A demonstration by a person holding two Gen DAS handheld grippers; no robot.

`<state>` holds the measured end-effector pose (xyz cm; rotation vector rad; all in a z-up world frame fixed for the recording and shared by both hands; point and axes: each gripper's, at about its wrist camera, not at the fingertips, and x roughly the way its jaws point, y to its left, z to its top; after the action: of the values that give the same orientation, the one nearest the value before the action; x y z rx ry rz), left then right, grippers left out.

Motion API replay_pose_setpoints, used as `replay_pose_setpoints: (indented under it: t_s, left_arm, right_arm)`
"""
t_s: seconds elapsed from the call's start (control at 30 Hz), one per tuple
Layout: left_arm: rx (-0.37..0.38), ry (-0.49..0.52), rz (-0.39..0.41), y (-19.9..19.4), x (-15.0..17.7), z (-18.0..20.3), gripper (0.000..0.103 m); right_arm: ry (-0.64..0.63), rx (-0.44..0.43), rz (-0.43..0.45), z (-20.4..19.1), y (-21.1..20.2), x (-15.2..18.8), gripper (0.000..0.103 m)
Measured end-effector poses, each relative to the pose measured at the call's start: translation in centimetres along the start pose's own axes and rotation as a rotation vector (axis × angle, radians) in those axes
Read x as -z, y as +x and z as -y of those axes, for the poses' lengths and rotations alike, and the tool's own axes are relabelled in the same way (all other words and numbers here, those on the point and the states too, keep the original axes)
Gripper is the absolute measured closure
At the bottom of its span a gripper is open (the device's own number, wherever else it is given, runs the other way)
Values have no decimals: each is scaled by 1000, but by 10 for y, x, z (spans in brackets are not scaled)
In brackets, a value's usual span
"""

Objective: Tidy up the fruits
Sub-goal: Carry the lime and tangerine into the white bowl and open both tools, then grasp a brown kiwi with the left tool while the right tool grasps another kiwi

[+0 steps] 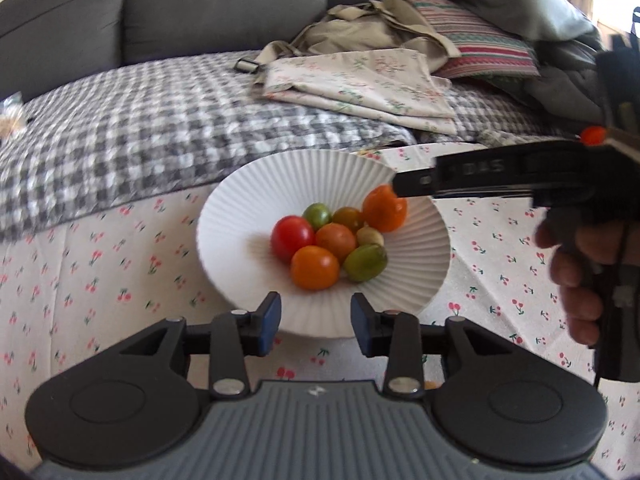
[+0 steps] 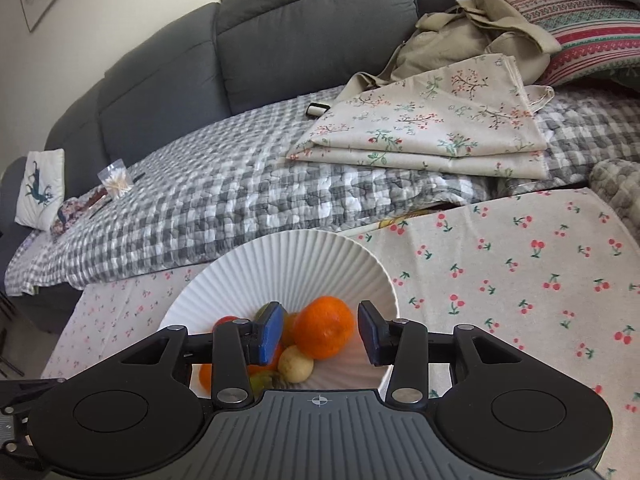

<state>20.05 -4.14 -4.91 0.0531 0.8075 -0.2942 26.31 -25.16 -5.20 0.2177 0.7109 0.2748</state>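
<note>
A white ribbed bowl (image 1: pixel 412 276) on a cherry-print cloth holds several small fruits: a red tomato (image 1: pixel 291 237), orange ones (image 1: pixel 314 267), green ones (image 1: pixel 366 263) and an orange (image 1: pixel 385 208) on the bowl's right slope. My left gripper (image 1: pixel 316 320) is open and empty at the bowl's near rim. My right gripper (image 2: pixel 320 332) is open above the bowl (image 2: pixel 288 264); the orange (image 2: pixel 323 332) lies between its pads, apart from both. In the left wrist view the right gripper (image 1: pixel 404 188) reaches in from the right, its tip at the orange.
The cherry-print cloth (image 2: pixel 520 280) covers the table. Behind it is a grey sofa (image 2: pixel 280 40) with a checked quilt (image 2: pixel 220 208), a folded floral cloth (image 2: pixel 432 128), a beige bag (image 2: pixel 460 40) and a striped cushion (image 2: pixel 592 28). A cup of cotton swabs (image 2: pixel 115 180) stands far left.
</note>
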Motion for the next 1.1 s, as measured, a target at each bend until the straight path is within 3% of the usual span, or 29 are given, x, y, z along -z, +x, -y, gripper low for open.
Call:
replay_pose_setpoints:
  t_s: [0.13, 0.33, 0.4, 0.6, 1.1]
  left_arm:
    - [-40, -52, -5, -8, 1, -3, 42]
    - [-71, -95, -7, -23, 3, -1, 25]
    - [-75, -107, -12, -27, 5, -1, 22]
    - [-66, -123, -12, -47, 16, 2, 12]
    - [-13, -117, -58, -63, 52, 4, 5]
  right_arm:
    - [18, 14, -4, 1, -14, -3, 54]
    - [118, 5, -14, 11, -48, 1, 41]
    - [150, -12, -16, 13, -63, 7, 26]
    - [149, -41, -52, 4, -95, 21, 15]
    - [119, -75, -93, -20, -135, 49, 7]
